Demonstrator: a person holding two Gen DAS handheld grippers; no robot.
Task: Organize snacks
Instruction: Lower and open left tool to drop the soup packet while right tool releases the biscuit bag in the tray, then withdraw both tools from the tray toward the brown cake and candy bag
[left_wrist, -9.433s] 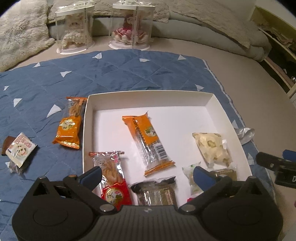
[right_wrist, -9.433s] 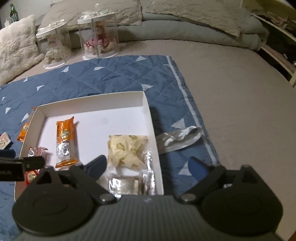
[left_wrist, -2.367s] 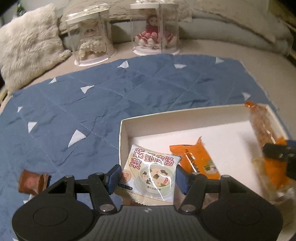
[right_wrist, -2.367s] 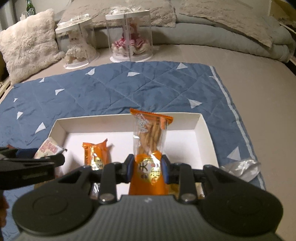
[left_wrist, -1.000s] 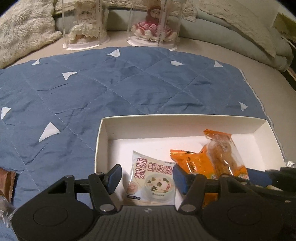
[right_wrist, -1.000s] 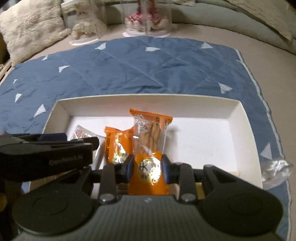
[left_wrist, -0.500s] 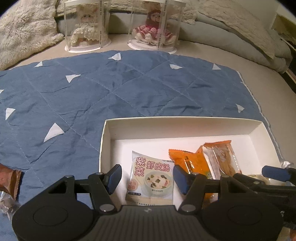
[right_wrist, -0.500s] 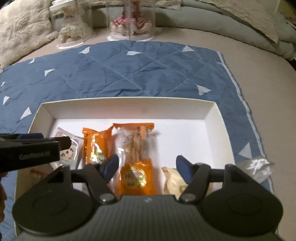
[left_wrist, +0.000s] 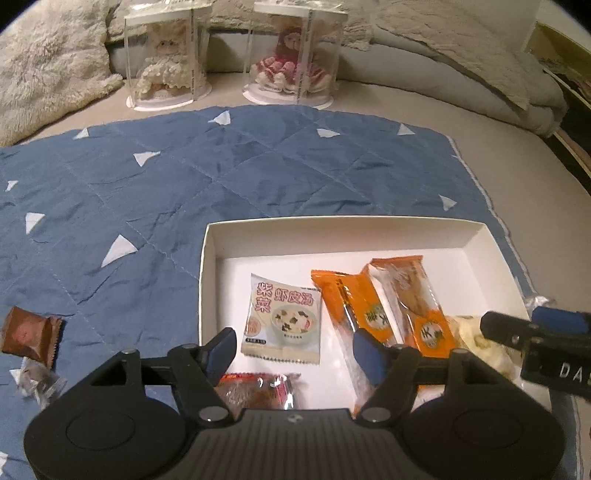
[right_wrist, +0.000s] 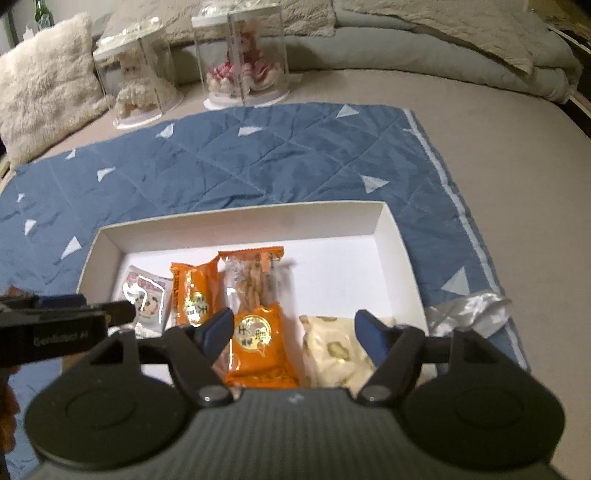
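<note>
Snacks lie partly gathered in the white box (left_wrist: 480, 236), which sits on the blue quilted blanket (left_wrist: 221, 177) spread over the bed. Inside the box, at its left wall, lies the white soup sachet (left_wrist: 282, 319); just right of that the orange bar packet (left_wrist: 354, 310); touching it, the clear-topped stick-snack packet (right_wrist: 258, 317); and at the box's right wall a pale yellow bag (right_wrist: 338, 350). A red-wrapped snack (left_wrist: 258, 387) lies at the box's near edge.

The step in hand looks like backing away after setting two packets down. Done well, each tool should lift straight clear so no finger catches a wrapper and drags it across the row. Left of the box, on the blanket, a brown packet (left_wrist: 31, 332) and a small clear-wrapped sweet (left_wrist: 35, 380) are not yet in; a crinkled silver wrapper (right_wrist: 469, 310) lies just right of the box. These seem the likely next picks.

Both tools have just been opening. The left tool (left_wrist: 293, 349) stands about half open above the sachet, gripping nothing. The right tool (right_wrist: 293, 330) stands wide, its fingers either side of the stick-snack packet and the yellow bag, pressing on neither.
</note>
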